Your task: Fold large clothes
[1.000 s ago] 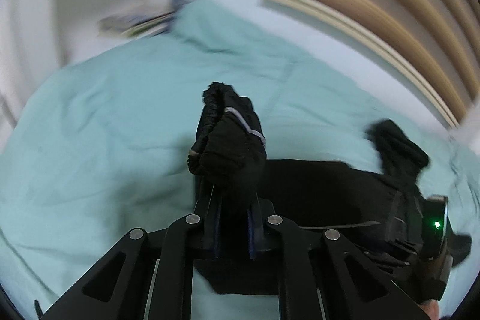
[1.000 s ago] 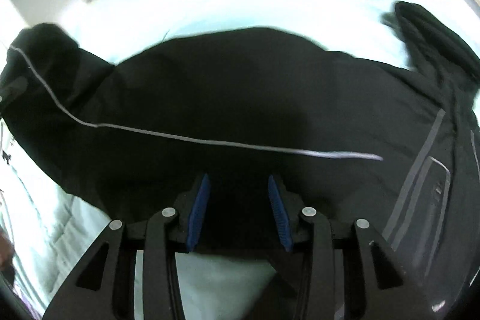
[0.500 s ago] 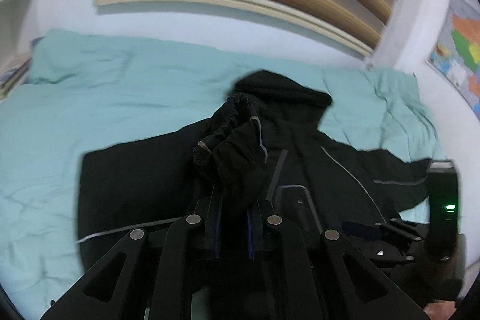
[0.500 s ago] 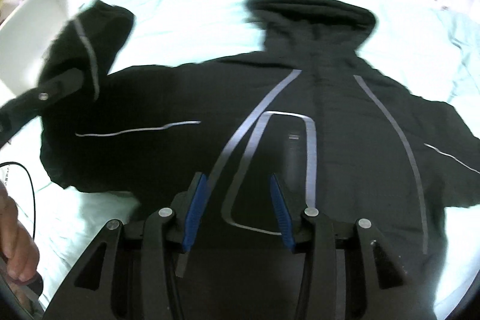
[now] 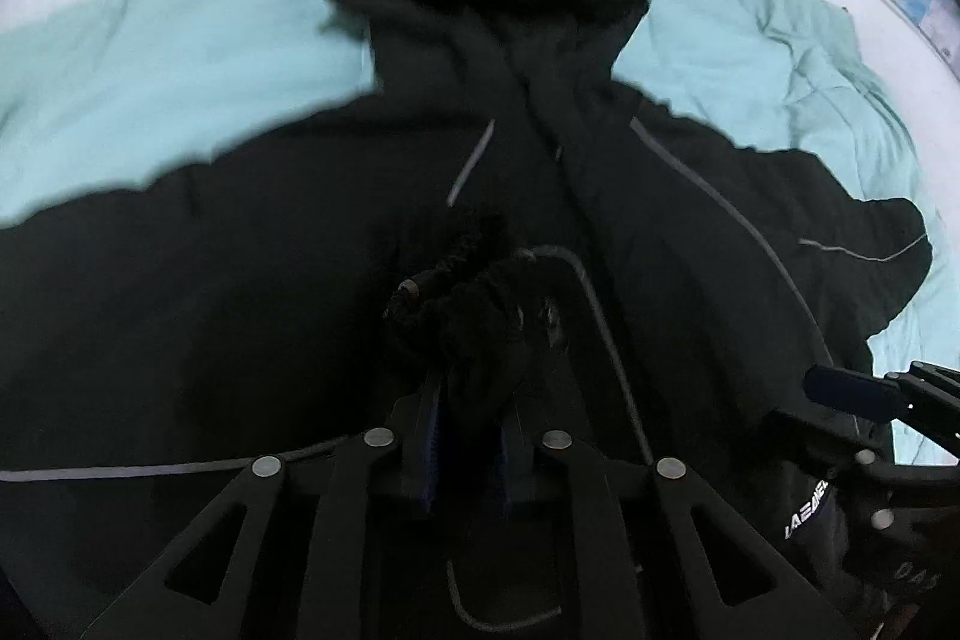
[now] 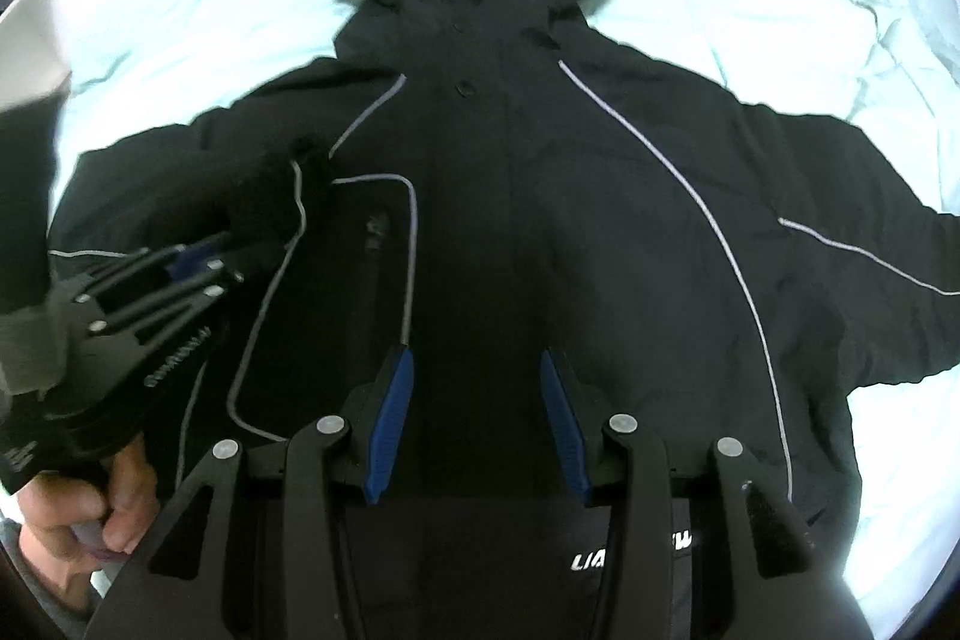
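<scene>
A bed (image 6: 810,10) made up in pale teal bedding fills the room below a wood-slatted wall, and a black hooded jacket (image 6: 540,220) lies face up across it, hood toward the wall. The left gripper (image 5: 468,400) has carried the jacket's sleeve cuff (image 5: 474,304) in from the side of the bed, where it hung a second ago, to the middle of the chest; its jaws have just been opening a little, though the bunched cuff sits between them, pinched at the pads. I judge the first sleeve fold near its drop point. The right gripper (image 6: 477,394) hovers over the lower front, jaws partly open and empty, as it was before. Outward, the other sleeve (image 6: 840,244) lies spread toward the bed's right side, not yet folded.
</scene>
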Action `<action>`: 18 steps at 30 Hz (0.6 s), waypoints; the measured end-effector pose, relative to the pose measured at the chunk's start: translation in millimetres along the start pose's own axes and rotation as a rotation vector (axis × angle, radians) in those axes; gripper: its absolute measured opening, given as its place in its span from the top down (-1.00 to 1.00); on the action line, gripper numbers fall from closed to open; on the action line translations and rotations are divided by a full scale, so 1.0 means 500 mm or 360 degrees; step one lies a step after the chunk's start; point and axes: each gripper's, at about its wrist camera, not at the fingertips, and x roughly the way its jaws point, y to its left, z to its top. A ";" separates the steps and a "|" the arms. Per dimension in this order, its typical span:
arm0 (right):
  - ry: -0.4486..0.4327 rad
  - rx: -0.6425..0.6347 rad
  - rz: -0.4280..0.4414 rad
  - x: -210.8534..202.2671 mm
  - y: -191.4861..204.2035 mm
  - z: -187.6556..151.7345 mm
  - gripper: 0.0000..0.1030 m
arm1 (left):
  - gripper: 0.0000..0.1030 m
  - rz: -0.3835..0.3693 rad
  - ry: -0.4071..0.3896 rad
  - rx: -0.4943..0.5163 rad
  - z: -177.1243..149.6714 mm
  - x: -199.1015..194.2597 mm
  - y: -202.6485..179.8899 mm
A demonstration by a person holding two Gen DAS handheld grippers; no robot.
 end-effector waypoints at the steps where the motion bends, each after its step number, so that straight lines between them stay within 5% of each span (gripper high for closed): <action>1: 0.0015 -0.0002 0.0010 0.009 -0.005 0.002 0.08 | 0.61 -0.0032 0.0012 -0.0021 -0.002 0.002 0.005; 3: 0.0034 0.0000 0.0049 0.019 -0.010 0.004 -0.11 | 0.47 -0.0098 0.0031 -0.0049 -0.004 -0.004 0.012; 5: 0.0021 0.0014 0.0093 0.019 -0.015 0.008 -0.25 | 0.09 -0.0238 0.0068 -0.0101 0.000 -0.021 0.018; 9: -0.0024 0.0030 0.0210 0.010 -0.014 0.027 -0.30 | -0.09 -0.0408 0.0035 -0.0154 -0.006 -0.095 0.027; 18: 0.0042 0.0016 0.0525 0.061 0.071 0.073 -0.32 | -0.18 -0.0232 -0.0141 -0.0271 -0.033 -0.258 0.097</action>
